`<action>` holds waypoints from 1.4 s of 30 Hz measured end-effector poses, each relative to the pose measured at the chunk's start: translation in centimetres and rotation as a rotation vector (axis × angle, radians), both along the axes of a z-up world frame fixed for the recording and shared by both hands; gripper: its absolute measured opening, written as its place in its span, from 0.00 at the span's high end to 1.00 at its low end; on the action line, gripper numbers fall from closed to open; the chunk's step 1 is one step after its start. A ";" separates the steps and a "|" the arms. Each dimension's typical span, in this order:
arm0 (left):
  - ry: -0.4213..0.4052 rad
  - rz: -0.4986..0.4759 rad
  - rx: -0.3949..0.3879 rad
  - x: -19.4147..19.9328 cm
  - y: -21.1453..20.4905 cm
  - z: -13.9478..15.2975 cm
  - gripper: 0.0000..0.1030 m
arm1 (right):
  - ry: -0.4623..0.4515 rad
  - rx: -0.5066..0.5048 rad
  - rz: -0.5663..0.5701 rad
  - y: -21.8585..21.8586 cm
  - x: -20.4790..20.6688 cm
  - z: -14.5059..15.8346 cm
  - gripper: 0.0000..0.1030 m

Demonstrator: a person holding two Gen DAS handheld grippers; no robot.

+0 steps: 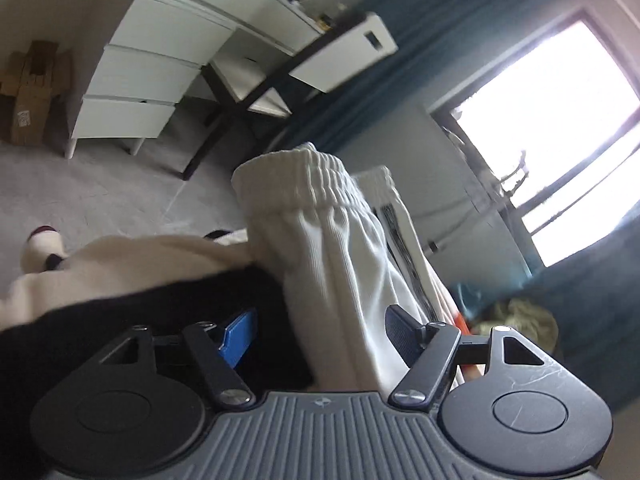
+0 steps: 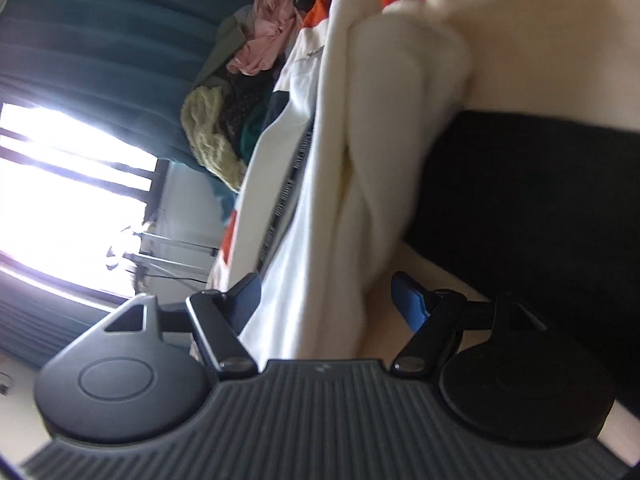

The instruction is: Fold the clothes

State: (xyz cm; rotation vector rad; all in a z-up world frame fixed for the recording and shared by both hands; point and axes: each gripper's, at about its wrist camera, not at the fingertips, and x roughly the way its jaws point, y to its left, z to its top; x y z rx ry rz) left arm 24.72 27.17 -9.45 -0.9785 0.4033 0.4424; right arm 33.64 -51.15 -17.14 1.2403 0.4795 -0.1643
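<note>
Up close, the left gripper (image 1: 320,334) had its fingers spread wide, with the ribbed white shorts (image 1: 320,240) hanging between them, elastic waistband uppermost. The right gripper (image 2: 326,300) was spread wide too, around the same white cloth (image 2: 320,220) beside a black garment (image 2: 520,200). Dark lettering ran along a side stripe (image 2: 286,192), too blurred to read.

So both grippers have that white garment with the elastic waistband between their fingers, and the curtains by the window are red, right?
Not quite: the curtains are teal blue, not red, as the left wrist view shows. The rest holds: the white garment with the elastic waistband runs between the fingers of the left gripper and the right gripper.
</note>
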 end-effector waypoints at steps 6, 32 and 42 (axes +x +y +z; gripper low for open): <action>0.037 0.157 0.038 4.2 1.3 0.5 0.42 | -0.017 0.003 -0.119 -1.4 4.1 -1.8 0.45; 0.169 -0.026 -0.044 -18.6 9.0 10.0 0.91 | 0.034 0.133 -0.078 -3.4 -13.0 6.2 0.81; 0.150 -0.033 -0.046 -27.4 10.0 5.8 0.85 | 0.221 0.323 -0.076 -3.6 -16.8 2.8 0.55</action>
